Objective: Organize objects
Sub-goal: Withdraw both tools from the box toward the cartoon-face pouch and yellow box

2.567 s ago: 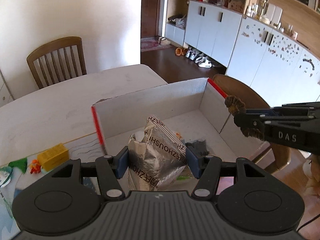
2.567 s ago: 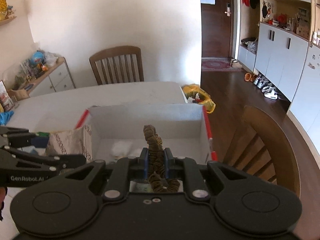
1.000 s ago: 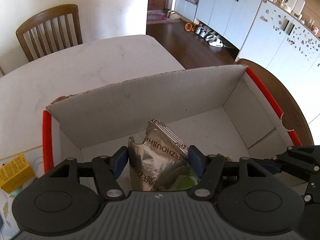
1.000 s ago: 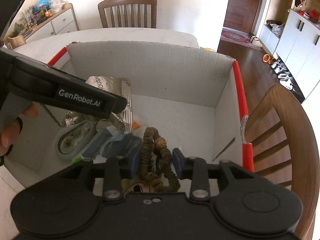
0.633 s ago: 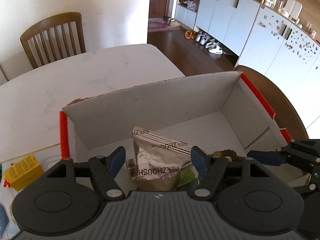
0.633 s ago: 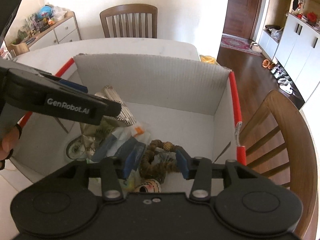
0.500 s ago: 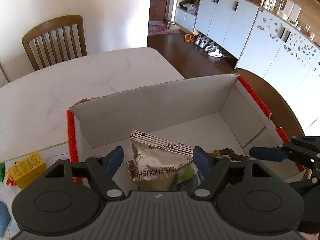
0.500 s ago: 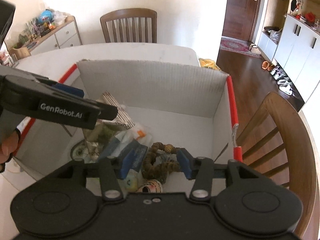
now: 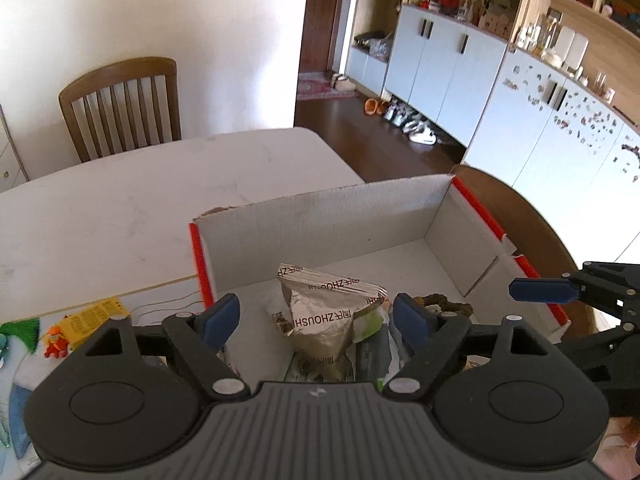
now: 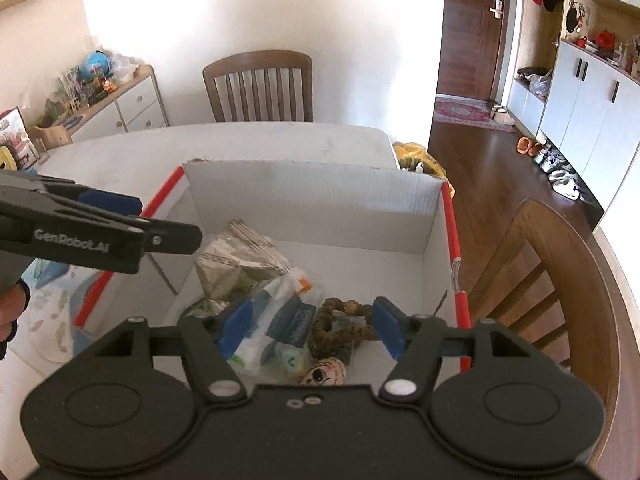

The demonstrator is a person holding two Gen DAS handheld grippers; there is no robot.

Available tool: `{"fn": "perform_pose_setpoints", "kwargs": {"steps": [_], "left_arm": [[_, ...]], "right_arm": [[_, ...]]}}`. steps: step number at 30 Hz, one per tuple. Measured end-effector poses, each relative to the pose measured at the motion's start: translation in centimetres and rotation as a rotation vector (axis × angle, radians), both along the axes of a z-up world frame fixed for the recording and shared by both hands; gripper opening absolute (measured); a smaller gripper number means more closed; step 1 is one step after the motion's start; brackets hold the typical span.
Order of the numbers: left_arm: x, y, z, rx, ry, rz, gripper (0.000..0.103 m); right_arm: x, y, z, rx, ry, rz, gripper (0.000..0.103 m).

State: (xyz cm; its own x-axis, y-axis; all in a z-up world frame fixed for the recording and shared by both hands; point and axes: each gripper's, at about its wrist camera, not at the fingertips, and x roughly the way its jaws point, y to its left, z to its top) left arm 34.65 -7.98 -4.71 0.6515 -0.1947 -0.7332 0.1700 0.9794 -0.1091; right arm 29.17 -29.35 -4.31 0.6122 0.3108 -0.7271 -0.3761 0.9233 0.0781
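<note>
A white cardboard box with red edges stands on the table. Inside it lie a silver foil snack bag, a brown beaded bracelet, plastic packets and a small painted face. My left gripper hovers above the foil bag, its jaws opening, and its pads touch nothing. My right gripper hangs above the bracelet, jaws also opening, with nothing pressed between them. Each gripper shows in the other's view, the left and the right.
A yellow box, a small orange toy and green and blue items lie on the table left of the cardboard box. Wooden chairs stand at the far side and at the right. A person's hand holds the left gripper.
Both grippers have let go and spread their jaws: the foil bag and the bracelet now lie in the box. Both have risen and drawn back from the box.
</note>
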Motion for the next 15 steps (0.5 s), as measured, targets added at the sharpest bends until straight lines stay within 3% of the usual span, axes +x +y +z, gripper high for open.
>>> {"fn": "perform_pose_setpoints", "kwargs": {"steps": [7,15], "left_arm": [[-3.4,2.4,1.7,-0.049,-0.036,-0.005,0.09],[-6.5,6.9,2.5,-0.074,-0.041,0.044,0.098]], "right_arm": [[-1.9,1.5,2.0,0.049,-0.033,-0.006,0.077],[-3.9,4.7,3.4,0.097,-0.07,-0.029,0.094]]}}
